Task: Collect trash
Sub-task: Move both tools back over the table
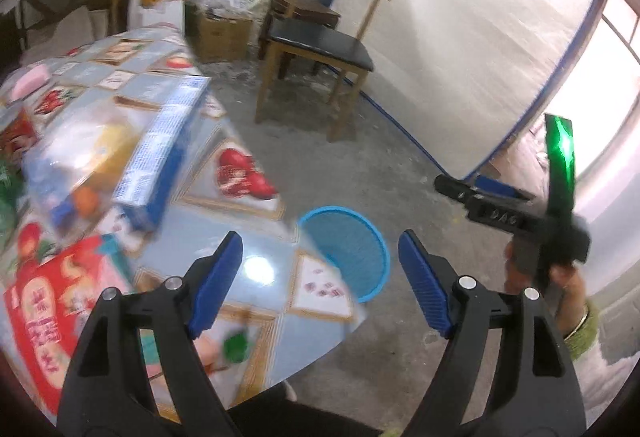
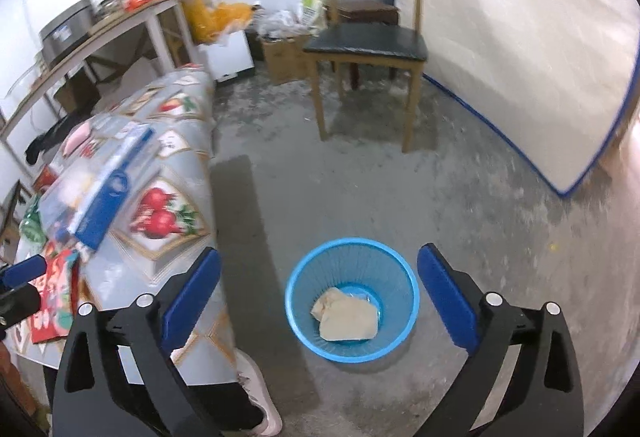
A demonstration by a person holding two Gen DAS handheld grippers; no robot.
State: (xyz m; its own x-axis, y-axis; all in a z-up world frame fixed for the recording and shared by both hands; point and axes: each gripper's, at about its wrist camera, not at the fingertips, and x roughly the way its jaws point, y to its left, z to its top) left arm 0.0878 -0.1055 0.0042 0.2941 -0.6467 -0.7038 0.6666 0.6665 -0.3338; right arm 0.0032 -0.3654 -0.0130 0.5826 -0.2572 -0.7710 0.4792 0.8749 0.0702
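Note:
A blue mesh waste bin (image 2: 352,297) stands on the concrete floor beside the table; crumpled tan paper (image 2: 346,315) lies in its bottom. My right gripper (image 2: 320,297) is open and empty, hovering above the bin. My left gripper (image 1: 320,277) is open and empty over the table's corner, with the bin (image 1: 352,253) just beyond the edge. On the fruit-patterned table (image 1: 240,197) lie a blue and white box (image 1: 160,153), a red packet (image 1: 44,321), a small green scrap (image 1: 236,345) and a pink item (image 1: 30,79).
A wooden chair (image 2: 372,45) with a black seat stands behind the bin. A white mattress (image 2: 520,57) leans on the right wall. Cardboard boxes (image 2: 284,57) and bags sit in the far corner. A cluttered shelf (image 2: 100,29) runs along the left. The other hand-held gripper (image 1: 520,217) shows at right.

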